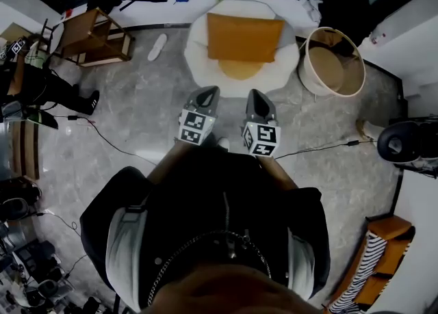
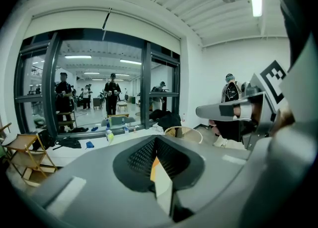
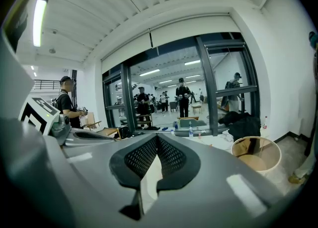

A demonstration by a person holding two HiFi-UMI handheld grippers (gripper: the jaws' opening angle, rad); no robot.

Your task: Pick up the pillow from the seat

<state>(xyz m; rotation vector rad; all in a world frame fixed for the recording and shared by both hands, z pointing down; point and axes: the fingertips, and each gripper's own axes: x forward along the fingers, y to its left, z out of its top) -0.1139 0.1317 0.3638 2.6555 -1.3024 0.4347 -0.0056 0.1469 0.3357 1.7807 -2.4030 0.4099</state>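
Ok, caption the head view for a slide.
Shut, the left gripper and right gripper hover before the orange pillow on the white seat.

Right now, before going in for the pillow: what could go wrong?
1. The left claw and right claw are both shut and short of the seat. If they arrive shut, they will likely shove the pillow rather than grip it.
2. An orange pad pokes out under the pillow's near edge, so a low grab may catch it too.
3. A cable crosses the floor on the person's right, and a step forward could snag it.
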